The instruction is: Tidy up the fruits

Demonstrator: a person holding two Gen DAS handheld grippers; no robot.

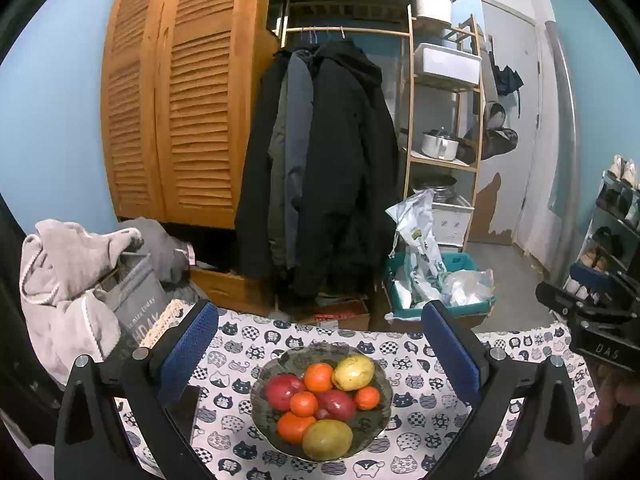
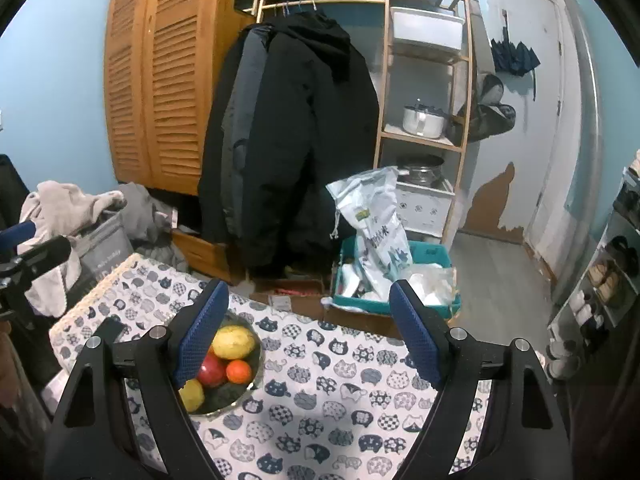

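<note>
A glass bowl (image 1: 378,424) stands on the cat-print tablecloth (image 1: 432,396). It holds two yellow-green mangoes (image 1: 354,372), red apples (image 1: 282,392) and several oranges (image 1: 319,377). My left gripper (image 1: 320,340) is open and empty, its blue pads (image 1: 190,346) spread wide just above the bowl. In the right wrist view the bowl (image 2: 244,394) sits at the lower left, partly hidden behind the left finger. My right gripper (image 2: 308,332) is open and empty, to the right of the bowl over the tablecloth (image 2: 340,392). The right gripper's body also shows at the left wrist view's right edge (image 1: 596,320).
A laundry basket with grey clothes (image 1: 80,280) stands left of the table. Beyond the far edge are hanging black coats (image 1: 320,168), a teal bin with bags (image 1: 436,284), a wooden shelf (image 1: 444,120) and a shoe rack (image 1: 616,232).
</note>
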